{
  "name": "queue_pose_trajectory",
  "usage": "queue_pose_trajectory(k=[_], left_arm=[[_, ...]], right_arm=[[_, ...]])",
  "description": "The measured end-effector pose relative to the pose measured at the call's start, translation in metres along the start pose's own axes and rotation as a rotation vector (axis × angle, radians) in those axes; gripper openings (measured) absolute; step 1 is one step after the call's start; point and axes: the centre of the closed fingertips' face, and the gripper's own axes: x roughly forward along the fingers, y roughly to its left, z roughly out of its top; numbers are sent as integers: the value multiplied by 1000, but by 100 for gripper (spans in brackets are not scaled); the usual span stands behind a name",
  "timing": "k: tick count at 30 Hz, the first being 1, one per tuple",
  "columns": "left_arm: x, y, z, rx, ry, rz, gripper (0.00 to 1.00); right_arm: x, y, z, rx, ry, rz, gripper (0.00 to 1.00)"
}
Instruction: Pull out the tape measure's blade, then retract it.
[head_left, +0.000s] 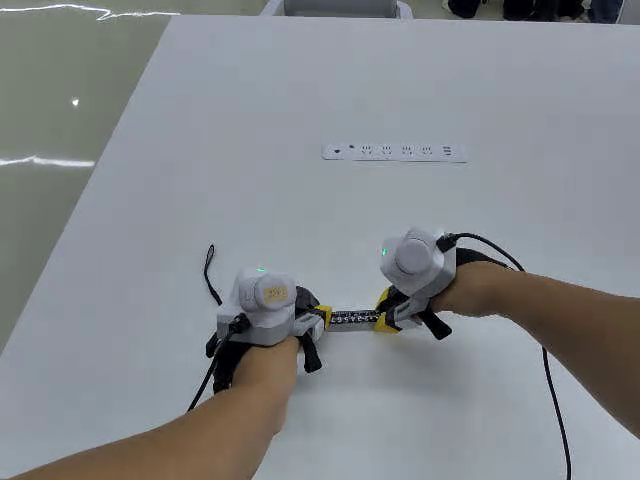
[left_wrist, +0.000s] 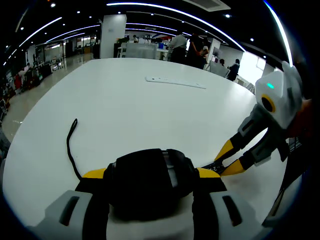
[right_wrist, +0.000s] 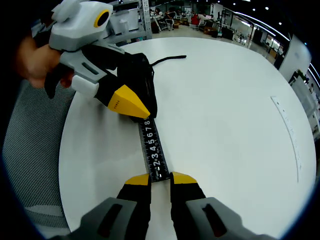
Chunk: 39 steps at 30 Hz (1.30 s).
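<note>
Right gripper view shows the right gripper (right_wrist: 160, 176) closed on the blade (right_wrist: 152, 150) at its tip while the left gripper (left_wrist: 152, 175) clamps the tape measure (left_wrist: 150, 190) low at the table (right_wrist: 225, 125), anchoring it so the blade can extend.

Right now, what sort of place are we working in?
Likely an open-plan office or lab: a large white table with a power strip, ceiling light strips, and people standing beyond it.

a large open-plan office: a long white table (head_left: 300, 90) with a white power strip (head_left: 394, 152) on it, a glossy pale floor (head_left: 50, 110), curved ceiling light strips (left_wrist: 165, 7), a white pillar (left_wrist: 112, 30), desks (right_wrist: 197, 20) and standing people (left_wrist: 178, 44) far behind, a grey mesh chair (right_wrist: 30, 160) beside the table
</note>
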Motion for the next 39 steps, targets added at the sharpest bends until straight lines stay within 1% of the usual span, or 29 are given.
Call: queue_pose_trajectory(k=[9,39], left_arm=[[0,0,0,-1,-1,0,65],[0,-1,1,-3,-1,-2,65]], right_arm=[[2,1,4,1,-8,2,13],[9,4,17,-1,-12,6,13]])
